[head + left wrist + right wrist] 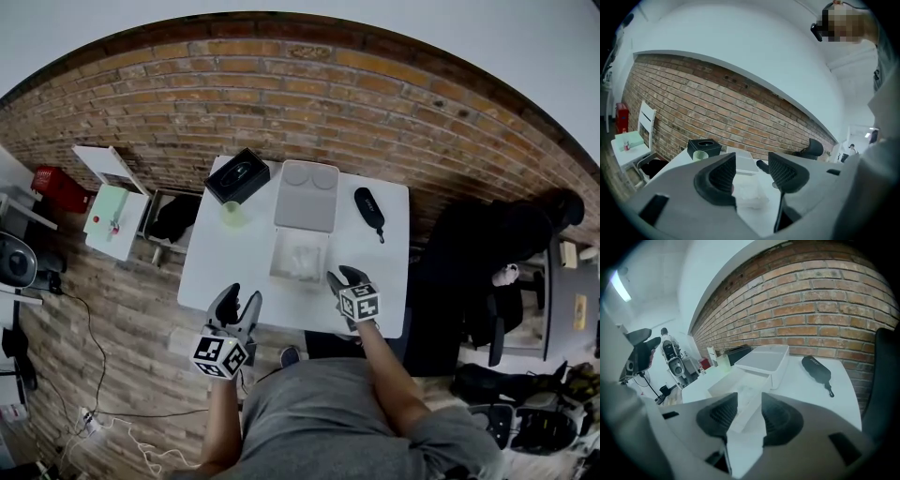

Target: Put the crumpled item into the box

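head view, with both gripper views: white tabletop (225, 262) standing before a brick wall. the clear box (298, 279) sits open near the middle of the tabletop, slightly toward the near edge; the crumpled item (303, 258), pale and translucent, lies inside it, resting on the box floor. a grey tray (306, 195) lies just behind the box, reaching to the far edge; whether the two touch cannot be told. at the far left corner stands a black box (238, 175), with a green cup (233, 214) just in front of it. a black case (368, 211) lies toward the far right corner, well apart from the clear box. the left gripper (239, 298) hovers over the near edge toward the near left corner, pointing almost level across the tabletop; in the left gripper view its jaws stand apart with nothing between the pads, and the crumpled item (750, 192) shows beyond the gap, inside the box. the right gripper (343, 276) is held over the near edge just right of the clear box, tilted downward; in the right gripper view its jaws are likewise apart and grip nothing, the near corner of the clear box (736, 383) showing past them. neither gripper touches the box or its contents. the person's grey-sleeved arms enter from the bottom of the head view.
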A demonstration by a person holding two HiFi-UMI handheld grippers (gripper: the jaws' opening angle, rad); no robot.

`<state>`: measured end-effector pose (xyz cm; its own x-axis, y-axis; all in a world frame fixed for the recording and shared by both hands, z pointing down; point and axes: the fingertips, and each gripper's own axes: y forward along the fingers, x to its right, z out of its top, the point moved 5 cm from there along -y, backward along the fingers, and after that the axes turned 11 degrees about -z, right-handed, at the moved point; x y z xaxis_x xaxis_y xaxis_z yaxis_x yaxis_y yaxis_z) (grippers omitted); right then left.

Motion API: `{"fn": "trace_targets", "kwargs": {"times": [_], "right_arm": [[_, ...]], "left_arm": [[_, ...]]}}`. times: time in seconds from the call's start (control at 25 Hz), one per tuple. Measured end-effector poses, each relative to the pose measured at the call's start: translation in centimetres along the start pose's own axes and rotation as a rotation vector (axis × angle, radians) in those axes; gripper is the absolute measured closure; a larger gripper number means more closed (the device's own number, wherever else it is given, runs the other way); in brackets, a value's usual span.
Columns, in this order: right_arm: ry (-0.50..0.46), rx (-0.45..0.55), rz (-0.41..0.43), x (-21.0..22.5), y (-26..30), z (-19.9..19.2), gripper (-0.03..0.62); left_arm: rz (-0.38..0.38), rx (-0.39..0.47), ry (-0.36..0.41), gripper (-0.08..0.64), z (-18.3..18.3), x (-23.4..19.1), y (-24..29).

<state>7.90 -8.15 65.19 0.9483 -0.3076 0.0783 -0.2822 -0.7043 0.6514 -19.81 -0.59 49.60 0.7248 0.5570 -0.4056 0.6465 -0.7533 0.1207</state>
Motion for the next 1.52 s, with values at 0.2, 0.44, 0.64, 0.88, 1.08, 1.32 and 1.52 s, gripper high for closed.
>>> {"fn": "trace_targets", "kwargs": {"times": [0.2,0.44,0.64,0.88,1.08,1.32,1.52], "right_arm": [[0.004,0.049,-0.018,-0.2,-2.0,-0.2,0.425],[0.018,0.1,-0.039,-1.0,-4.1,-1.1,0.425],[0.004,0.134,-0.058,-1.8,-5.4,-2.1,0.424],[-0.013,0.134,-0.043,-2.8,-5.7,-2.7,0.412],[-0.059,0.124,-0.026,-3.6,-5.4,-3.2,0.385],[-0.096,0.094,0.003,-4.3,-4.4,-4.5,0.377],[-0.123,0.059,0.03,-4.5,-4.1,-5.3,0.365]], "left_arm": [[-0.017,-0.02,0.004,0.344,-0.9,0.2,-0.3],[-0.042,-0.061,0.052,0.344,-3.5,0.5,-0.4],[-0.073,-0.079,0.085,0.344,-5.8,-0.1,-0.2],[-0.014,-0.153,0.095,0.344,-8.1,-1.5,-0.3],[-0.01,-0.258,0.125,0.342,-11.5,-2.7,0.6],[-0.015,-0.299,0.159,0.342,-12.8,-3.7,2.2],[-0.034,-0.324,0.163,0.342,-13.8,-4.1,3.1]]}}
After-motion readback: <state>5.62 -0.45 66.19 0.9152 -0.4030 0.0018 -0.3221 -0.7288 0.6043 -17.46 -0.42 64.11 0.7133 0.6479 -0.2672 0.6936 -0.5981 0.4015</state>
